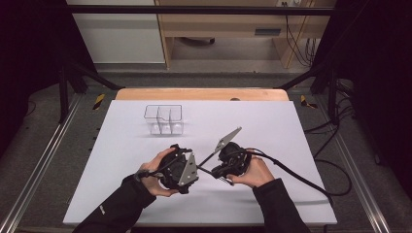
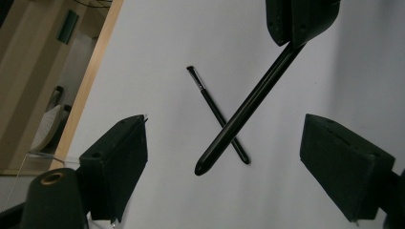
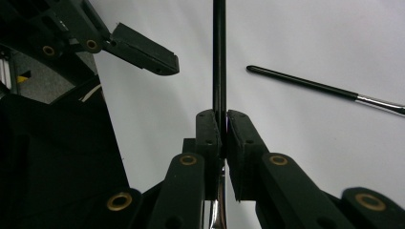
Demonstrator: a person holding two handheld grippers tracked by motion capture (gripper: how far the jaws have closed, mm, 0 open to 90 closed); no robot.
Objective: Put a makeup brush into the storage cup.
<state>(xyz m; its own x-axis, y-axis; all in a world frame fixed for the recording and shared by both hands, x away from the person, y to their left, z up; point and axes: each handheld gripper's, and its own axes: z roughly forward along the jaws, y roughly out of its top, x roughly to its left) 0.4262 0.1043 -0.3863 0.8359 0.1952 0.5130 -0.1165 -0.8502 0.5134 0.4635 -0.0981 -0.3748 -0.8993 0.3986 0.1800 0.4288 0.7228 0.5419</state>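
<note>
Figure: handover of a thin black rod above the white tabletop, as I read it from my remote station. My right claw is clamped tight on the black rod, gripping it near one end so that most of its length juts forward. In the left gripper view the same rod runs down from the right claw at the top of the picture and its rounded free tip hangs in the gap between the jaws of my left claw. Those jaws stand wide, one on either side of the tip, and neither pad touches it. A second, slimmer rod with a metal end lies flat on the tabletop beneath, crossing under the held one. From the high view both hands meet near the front middle of the sheet, while a clear divided box stands apart, farther back. I judge the pick-up done and the transfer only begun: closing the left claw, releasing the right, and dealing with the second rod all remain
</note>
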